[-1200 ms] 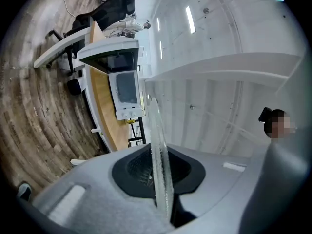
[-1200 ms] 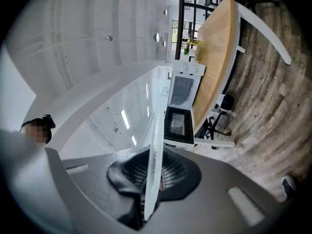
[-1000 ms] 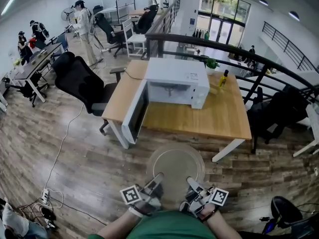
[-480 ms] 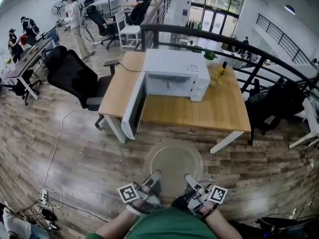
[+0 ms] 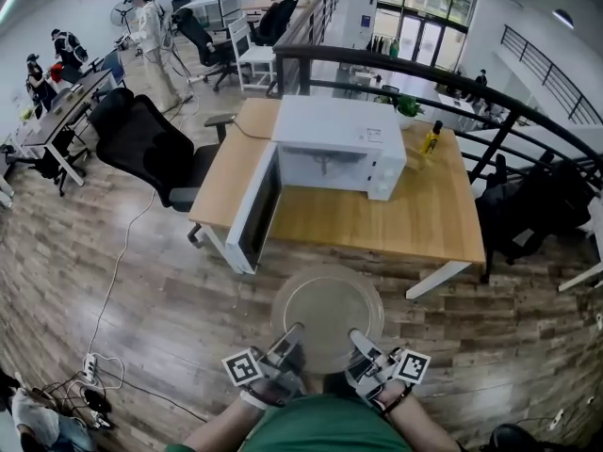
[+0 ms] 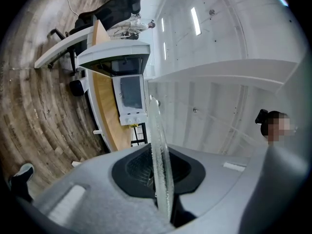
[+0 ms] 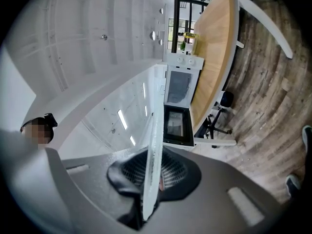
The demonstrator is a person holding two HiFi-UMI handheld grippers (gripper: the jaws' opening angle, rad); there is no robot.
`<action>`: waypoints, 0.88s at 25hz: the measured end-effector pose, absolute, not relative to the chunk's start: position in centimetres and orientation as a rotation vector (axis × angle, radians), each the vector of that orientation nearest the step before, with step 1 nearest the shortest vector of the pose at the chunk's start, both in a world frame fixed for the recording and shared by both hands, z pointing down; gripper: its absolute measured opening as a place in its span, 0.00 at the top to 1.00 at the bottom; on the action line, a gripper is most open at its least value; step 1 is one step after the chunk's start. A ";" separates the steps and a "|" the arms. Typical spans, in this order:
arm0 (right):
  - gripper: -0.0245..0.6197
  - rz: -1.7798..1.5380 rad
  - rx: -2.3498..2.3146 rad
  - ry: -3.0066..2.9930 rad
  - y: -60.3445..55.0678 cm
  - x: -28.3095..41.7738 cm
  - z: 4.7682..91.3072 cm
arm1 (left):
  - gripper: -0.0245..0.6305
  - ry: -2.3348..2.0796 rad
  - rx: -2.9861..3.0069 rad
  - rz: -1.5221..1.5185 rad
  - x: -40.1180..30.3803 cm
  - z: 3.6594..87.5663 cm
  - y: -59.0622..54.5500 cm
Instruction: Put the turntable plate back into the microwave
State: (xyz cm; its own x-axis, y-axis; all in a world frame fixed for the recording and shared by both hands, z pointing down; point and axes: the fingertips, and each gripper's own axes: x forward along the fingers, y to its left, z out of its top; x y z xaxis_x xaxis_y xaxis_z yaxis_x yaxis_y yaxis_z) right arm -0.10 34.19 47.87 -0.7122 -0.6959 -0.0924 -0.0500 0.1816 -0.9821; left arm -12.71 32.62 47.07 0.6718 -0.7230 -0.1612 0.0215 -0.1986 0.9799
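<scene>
The round clear glass turntable plate [image 5: 327, 311] hangs level over the wooden floor, just short of the table's front edge. My left gripper [image 5: 292, 335] is shut on its near left rim and my right gripper [image 5: 359, 339] is shut on its near right rim. In the left gripper view the plate [image 6: 157, 145] runs edge-on between the padded jaws of the left gripper [image 6: 160, 179]. The right gripper view shows the same plate [image 7: 153, 150] in the right gripper [image 7: 150, 182]. The white microwave [image 5: 334, 144] stands on the wooden table [image 5: 415, 224], its door [image 5: 254, 210] swung open to the left.
A black office chair [image 5: 151, 149] stands left of the table. A yellow bottle [image 5: 431, 139] and a small plant [image 5: 407, 107] sit at the table's back right. A dark railing [image 5: 490, 130] runs behind. Cables and a power strip [image 5: 89, 370] lie on the floor at left.
Both grippers have carried the plate a little forward toward the table, which now looks slightly nearer. The grip on the plate is unchanged.
</scene>
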 end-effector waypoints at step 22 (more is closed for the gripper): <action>0.91 -1.666 -0.488 2.006 21.2 7.5 47.5 | 0.91 -0.756 1.612 -0.853 -5.1 46.1 22.1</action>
